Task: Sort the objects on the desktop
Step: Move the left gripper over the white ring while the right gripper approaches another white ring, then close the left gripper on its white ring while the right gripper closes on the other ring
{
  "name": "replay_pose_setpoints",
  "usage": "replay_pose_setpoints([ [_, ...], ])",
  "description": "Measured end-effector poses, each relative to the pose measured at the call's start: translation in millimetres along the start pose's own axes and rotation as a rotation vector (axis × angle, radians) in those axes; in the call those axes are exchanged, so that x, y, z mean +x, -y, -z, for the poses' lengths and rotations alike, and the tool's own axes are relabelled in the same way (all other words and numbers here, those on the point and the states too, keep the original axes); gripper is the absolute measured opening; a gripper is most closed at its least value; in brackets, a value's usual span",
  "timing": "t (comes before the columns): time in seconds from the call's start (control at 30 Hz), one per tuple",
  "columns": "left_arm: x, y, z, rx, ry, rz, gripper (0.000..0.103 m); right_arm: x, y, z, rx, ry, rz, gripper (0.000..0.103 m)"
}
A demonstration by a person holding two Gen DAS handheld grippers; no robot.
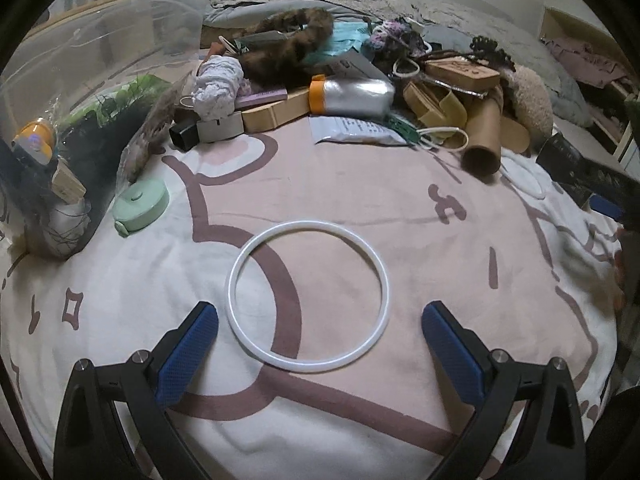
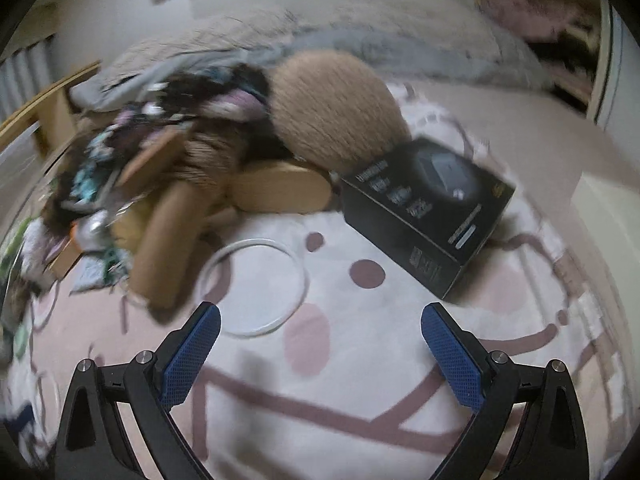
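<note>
The left gripper (image 1: pixel 320 316) hangs with its fingers spread wide and empty; a white ring (image 1: pixel 307 295) lies flat on the pink-and-white blanket (image 1: pixel 360 208) just ahead of and between the fingertips. The right gripper (image 2: pixel 320 316) is likewise spread and empty, with another white ring (image 2: pixel 256 287) ahead of its left finger and a black box (image 2: pixel 430 210) beyond its right finger.

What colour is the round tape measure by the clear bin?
Mint green tape measure; clearest in the left wrist view.
</note>
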State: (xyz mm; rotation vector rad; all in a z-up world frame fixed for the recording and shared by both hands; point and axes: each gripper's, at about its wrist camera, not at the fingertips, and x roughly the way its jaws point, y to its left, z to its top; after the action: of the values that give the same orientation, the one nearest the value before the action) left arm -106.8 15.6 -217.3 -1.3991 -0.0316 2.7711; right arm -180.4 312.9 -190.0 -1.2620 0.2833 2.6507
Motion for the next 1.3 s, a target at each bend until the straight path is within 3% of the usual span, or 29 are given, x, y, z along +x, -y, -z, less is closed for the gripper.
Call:
replay_pose_setpoints([
  [0.2,2.5,-1.6,-0.4,-0.012,-0.001,0.004,0.103,31.6,8.7,-6.7,0.033,-0.078,0.034,0.100],
  [0.4,7.3,-1.3,-0.8,-0.022,-0.009,0.002,0.103,45.3,-8.4,-0.2,-0.056,-0.118,0.099,0.100],
  [0.73,8.8,-3.0,-1.1,-0.043,-0.009,0.012,0.103,25.0,-15.6,29.6,-0.084,-0.140,0.107,0.100],
  [1.3,5.7,-3.6,0.0,-0.049,-0.009,0.031,0.103,-34.4,-36.0,113.0,-0.151,-0.145,0.063,0.103],
])
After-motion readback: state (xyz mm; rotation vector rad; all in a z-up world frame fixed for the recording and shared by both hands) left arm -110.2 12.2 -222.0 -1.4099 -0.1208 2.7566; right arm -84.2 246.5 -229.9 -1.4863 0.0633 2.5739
